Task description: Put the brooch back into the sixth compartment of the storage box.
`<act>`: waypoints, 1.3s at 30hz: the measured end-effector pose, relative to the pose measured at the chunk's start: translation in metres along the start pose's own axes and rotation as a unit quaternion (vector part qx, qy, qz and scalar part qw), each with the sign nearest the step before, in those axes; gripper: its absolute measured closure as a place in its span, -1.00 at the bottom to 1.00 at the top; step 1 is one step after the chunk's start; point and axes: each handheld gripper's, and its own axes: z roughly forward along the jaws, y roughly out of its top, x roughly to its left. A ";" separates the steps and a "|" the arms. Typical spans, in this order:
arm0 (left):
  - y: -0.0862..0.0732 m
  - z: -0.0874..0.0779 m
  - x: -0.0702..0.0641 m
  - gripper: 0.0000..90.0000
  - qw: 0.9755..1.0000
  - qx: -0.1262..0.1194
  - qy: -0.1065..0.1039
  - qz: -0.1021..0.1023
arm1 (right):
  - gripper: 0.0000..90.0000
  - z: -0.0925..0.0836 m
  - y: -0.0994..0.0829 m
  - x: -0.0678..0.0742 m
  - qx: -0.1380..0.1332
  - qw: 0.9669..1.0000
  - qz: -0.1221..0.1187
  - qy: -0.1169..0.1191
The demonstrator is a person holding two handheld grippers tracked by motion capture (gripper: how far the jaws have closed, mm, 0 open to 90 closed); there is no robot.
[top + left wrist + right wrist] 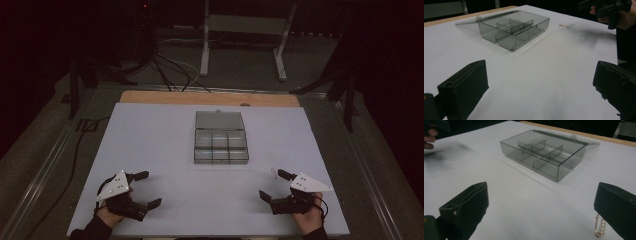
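Note:
A smoky clear compartment box [221, 144] stands open in the middle of the white table, its lid [219, 120] laid flat behind it; its several compartments look empty. The box also appears in the left gripper view [514, 30] and the right gripper view [544, 153]. A small gold safety pin with pearl beads [599, 226] lies on the table by my right gripper's right jaw, seen too in the high view [274, 173] and the left gripper view [563, 25]. My left gripper [145, 189] rests open at the near left. My right gripper [272, 184] rests open at the near right, nothing between its jaws.
The white sheet [160, 150] covers a wooden tabletop whose far edge [150, 97] shows. Beyond it are dark floor, cables [170, 70] and a white stand's legs [280, 50]. Broad bare surface lies between the grippers and the box.

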 end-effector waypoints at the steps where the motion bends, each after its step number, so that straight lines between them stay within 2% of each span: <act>1: 0.000 0.000 0.000 -0.97 1.000 -0.001 0.000 0.000 | -1.00 0.000 0.000 0.000 0.000 1.000 0.000 0.000; 5: 0.001 0.000 -0.001 -0.97 1.000 0.000 -0.003 0.004 | -1.00 0.000 0.001 0.001 0.006 1.000 0.004 0.008; 12: 0.000 -0.001 0.000 -0.97 1.000 -0.006 -0.004 0.001 | -1.00 0.006 0.001 0.005 0.039 0.999 -0.005 0.021; 17: 0.000 -0.001 0.000 -0.97 1.000 -0.007 -0.007 0.000 | -1.00 0.004 0.003 0.007 0.040 0.999 -0.002 0.023; 21: 0.000 -0.001 0.000 -0.97 1.000 -0.006 -0.009 0.002 | -1.00 0.003 0.007 0.011 0.043 0.998 0.001 0.040; 30: -0.001 0.000 0.001 -0.97 1.000 -0.009 -0.011 -0.002 | -1.00 0.002 0.015 0.020 0.028 0.997 -0.003 0.068; 39: 0.000 0.000 0.001 -0.97 1.000 -0.010 -0.011 -0.002 | -1.00 0.000 0.021 0.022 0.013 0.998 -0.012 0.060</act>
